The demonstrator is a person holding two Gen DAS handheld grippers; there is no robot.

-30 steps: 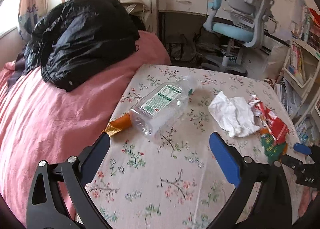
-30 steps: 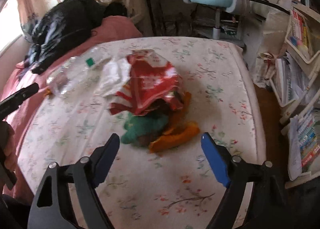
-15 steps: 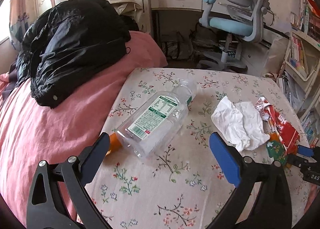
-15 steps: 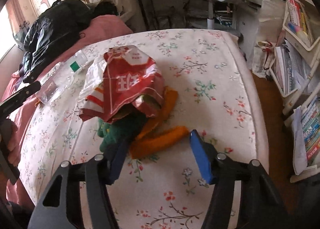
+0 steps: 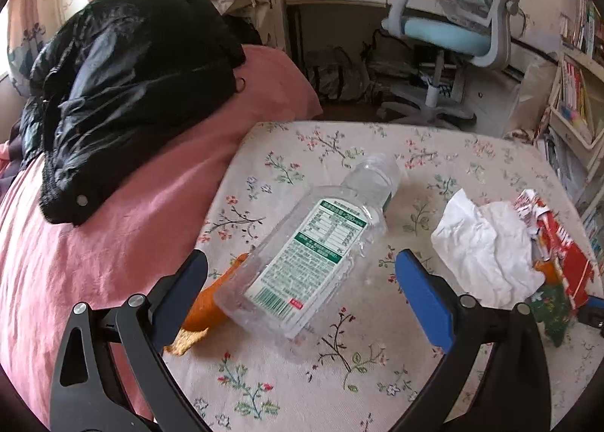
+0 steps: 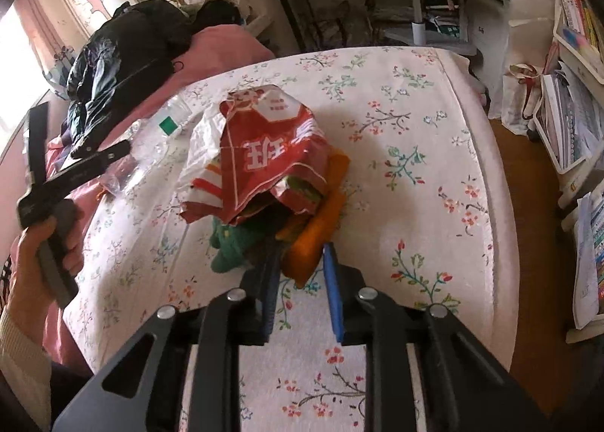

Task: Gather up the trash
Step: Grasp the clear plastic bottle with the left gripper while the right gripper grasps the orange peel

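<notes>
On the floral-patterned bed sheet [image 5: 377,375], the left tool [image 5: 302,273] hovers with its blue-padded fingers spread wide on either side of a clear plastic bottle with a green-and-white label [image 5: 313,258], which lies on its side with an orange peel scrap [image 5: 204,303] tucked under its base. Just right of the bottle sits a crumpled white tissue [image 5: 487,254], touching a red-and-white snack wrapper [image 6: 268,152]. The right tool [image 6: 302,269] has its fingers drawn close together, pinching the near edge of an orange wrapper piece [image 6: 313,243] that lies beneath the red one, beside a green wrapper [image 6: 230,247]. A black padded jacket [image 5: 124,92] rests on the pink quilt [image 5: 94,262] further left.
</notes>
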